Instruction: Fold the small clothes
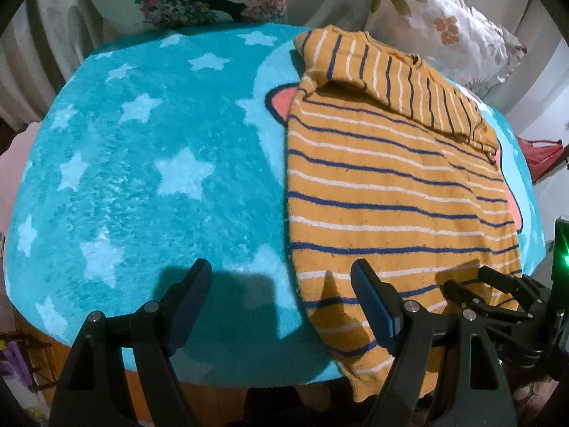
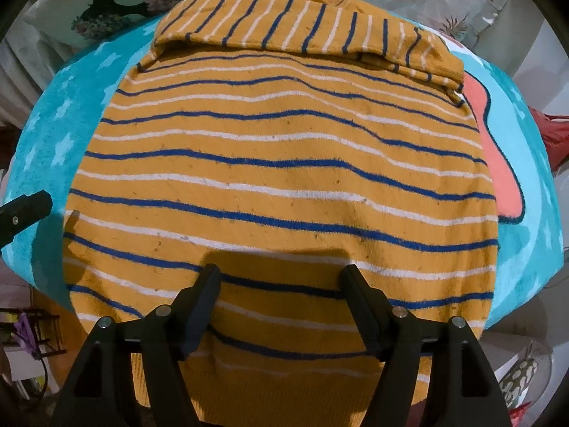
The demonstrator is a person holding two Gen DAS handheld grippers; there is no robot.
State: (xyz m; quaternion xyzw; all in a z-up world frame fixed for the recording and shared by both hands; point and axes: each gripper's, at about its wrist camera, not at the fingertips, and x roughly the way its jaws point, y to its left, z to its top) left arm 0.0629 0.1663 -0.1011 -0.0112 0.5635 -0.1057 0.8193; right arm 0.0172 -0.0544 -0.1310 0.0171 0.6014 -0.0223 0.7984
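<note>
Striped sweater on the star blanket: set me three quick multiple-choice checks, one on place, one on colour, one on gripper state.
1. Where do the folded sleeves lie?
A. across the far, collar end
B. over the near hem
C. off the blanket

2. The sweater's stripes are:
A. red and green
B. blue and white
C. black only

3. The right gripper is:
A. shut on the hem
B. open above the hem
C. out of view

Answers: 1 A, the sleeves cross the sweater by the collar. 2 B, blue and white on mustard. 3 B, the right gripper has its jaws apart.

Sweater (image 2: 281,178): fuzzy knit cloth, pilled. Blanket (image 1: 142,163): plush fleece, slight sheen. Left hand-held gripper (image 1: 281,302): matt black plastic, ribbed pads.
</note>
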